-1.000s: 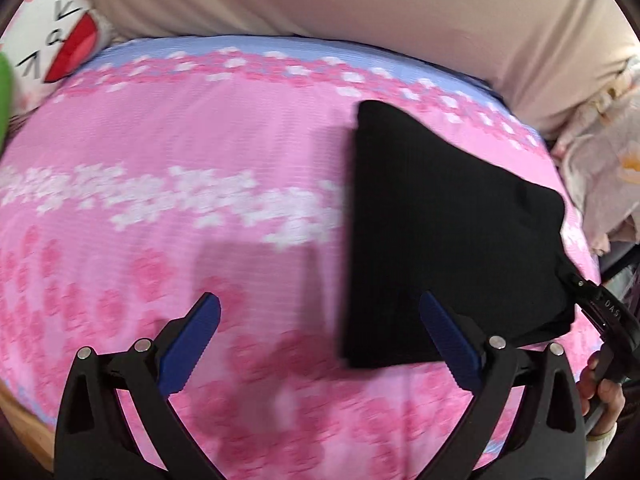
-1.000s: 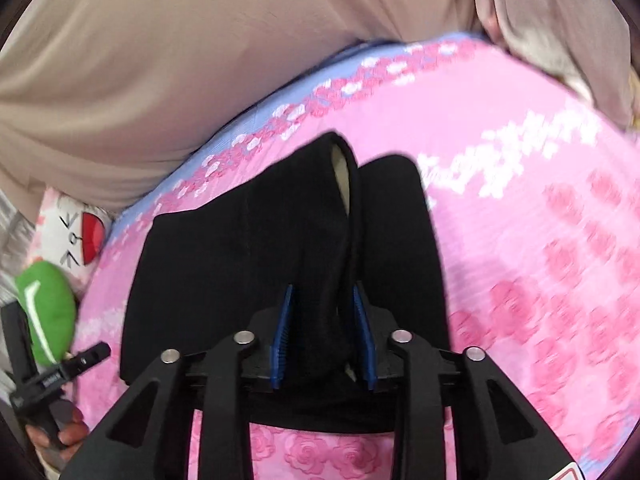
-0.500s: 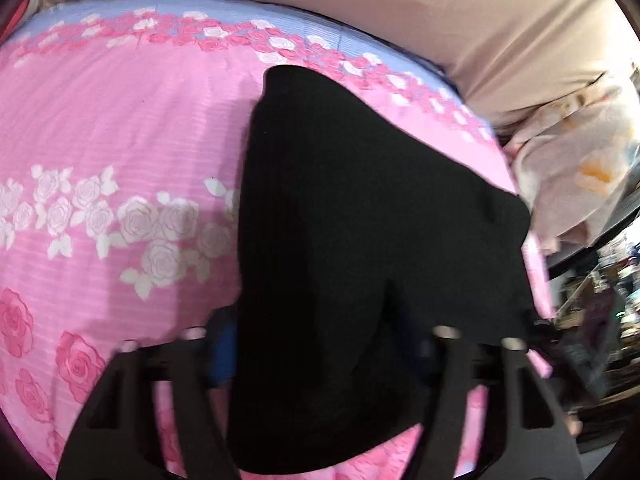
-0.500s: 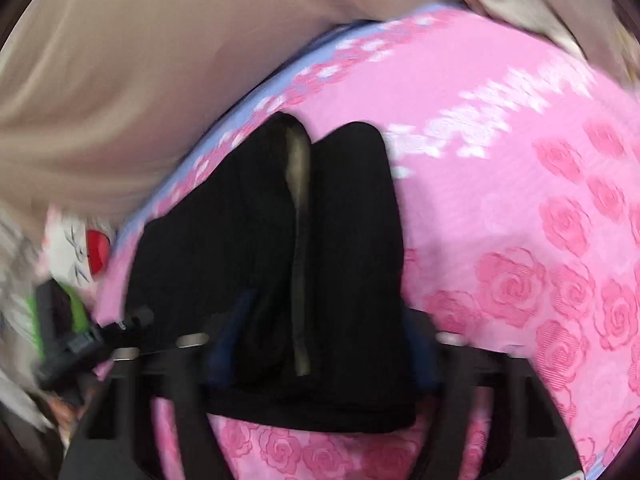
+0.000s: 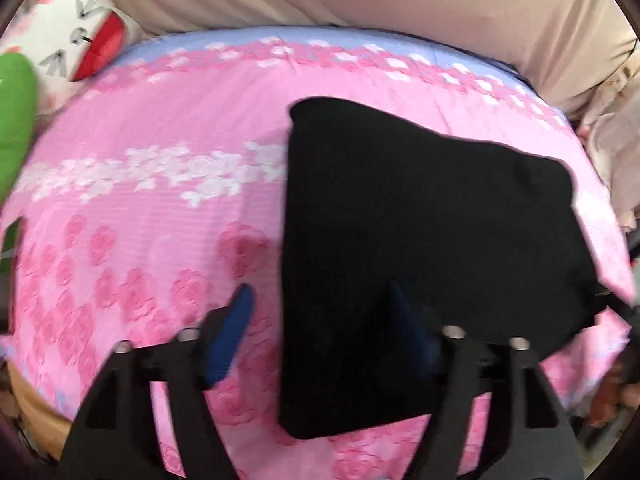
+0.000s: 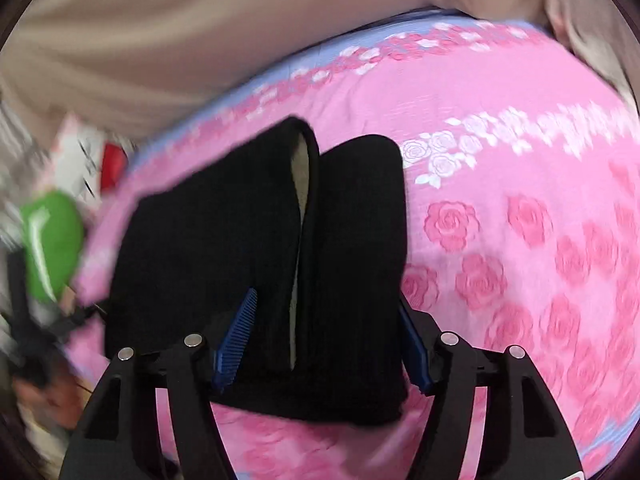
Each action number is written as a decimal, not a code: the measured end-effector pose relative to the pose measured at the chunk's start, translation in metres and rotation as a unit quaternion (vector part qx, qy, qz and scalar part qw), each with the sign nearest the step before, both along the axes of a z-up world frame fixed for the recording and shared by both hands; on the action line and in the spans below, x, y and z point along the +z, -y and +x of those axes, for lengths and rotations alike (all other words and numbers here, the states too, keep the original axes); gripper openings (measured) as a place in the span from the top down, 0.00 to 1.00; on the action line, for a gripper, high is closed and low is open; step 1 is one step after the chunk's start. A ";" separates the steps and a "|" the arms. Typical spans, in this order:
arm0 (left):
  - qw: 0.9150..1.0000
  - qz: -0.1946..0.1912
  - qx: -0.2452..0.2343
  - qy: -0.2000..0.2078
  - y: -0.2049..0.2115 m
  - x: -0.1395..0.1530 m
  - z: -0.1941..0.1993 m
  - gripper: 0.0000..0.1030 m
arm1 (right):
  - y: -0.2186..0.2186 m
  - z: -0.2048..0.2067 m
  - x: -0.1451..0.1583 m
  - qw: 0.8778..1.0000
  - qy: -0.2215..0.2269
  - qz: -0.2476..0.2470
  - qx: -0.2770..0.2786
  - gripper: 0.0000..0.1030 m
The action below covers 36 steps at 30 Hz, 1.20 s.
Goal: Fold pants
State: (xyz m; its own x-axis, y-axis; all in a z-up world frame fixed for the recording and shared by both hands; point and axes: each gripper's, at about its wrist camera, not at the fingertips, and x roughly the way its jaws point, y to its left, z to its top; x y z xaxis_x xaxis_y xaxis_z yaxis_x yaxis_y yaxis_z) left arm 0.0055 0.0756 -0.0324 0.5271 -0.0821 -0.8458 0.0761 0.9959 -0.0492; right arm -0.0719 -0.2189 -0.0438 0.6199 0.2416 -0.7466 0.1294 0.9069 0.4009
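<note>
Both claws have let go: right gripper (image 6: 326,342) and left gripper (image 5: 320,336) spreading, seemingly clear of pants (image 6: 256,248).

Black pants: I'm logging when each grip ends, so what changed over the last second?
The right gripper, shut on a fold of the black pants a second ago, has let go; its jaws are opening. The left gripper closed in over the pants' edge and is opening again, nothing pinched. The pants stayed folded in place on the pink bedspread.
</note>
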 end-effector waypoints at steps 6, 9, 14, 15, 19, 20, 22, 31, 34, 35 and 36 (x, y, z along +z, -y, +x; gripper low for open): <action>0.988 0.099 0.031 0.111 0.018 0.035 -0.023 0.08 | -0.016 0.012 0.064 0.993 0.078 -0.088 0.010 0.30; 0.988 0.106 0.020 0.109 0.029 0.038 -0.013 0.08 | -0.024 0.050 0.047 0.993 0.056 -0.100 0.019 0.28; 0.988 0.122 0.029 0.091 0.029 0.025 -0.010 0.07 | -0.027 0.100 0.001 0.999 -0.001 -0.037 0.034 0.37; 0.988 0.121 0.031 0.089 0.028 0.024 -0.011 0.07 | -0.032 0.100 -0.002 0.998 0.001 -0.035 0.042 0.43; 0.989 0.121 0.038 0.080 0.023 0.019 -0.007 0.07 | -0.044 0.093 0.008 0.997 0.019 -0.065 0.040 0.87; 0.989 0.120 0.038 0.078 0.023 0.019 -0.006 0.07 | -0.042 0.090 0.015 0.998 0.025 -0.037 0.052 0.91; 0.989 0.122 0.038 0.075 0.023 0.018 -0.004 0.07 | -0.044 0.081 0.034 0.997 0.052 -0.032 0.054 0.91; 0.992 0.106 0.037 0.062 0.023 0.012 -0.005 0.04 | -0.015 0.067 0.024 0.997 0.016 -0.070 0.027 0.83; 0.993 0.100 0.036 0.049 0.023 0.007 -0.003 0.04 | 0.003 0.051 0.002 1.000 0.004 -0.013 -0.002 0.76; 0.993 0.101 0.037 0.051 0.023 0.008 -0.004 0.04 | 0.009 0.039 0.007 1.000 0.013 0.023 0.005 0.68; 0.993 0.101 0.039 0.053 0.022 0.009 -0.005 0.04 | 0.012 0.029 0.010 0.999 0.020 0.041 0.010 0.63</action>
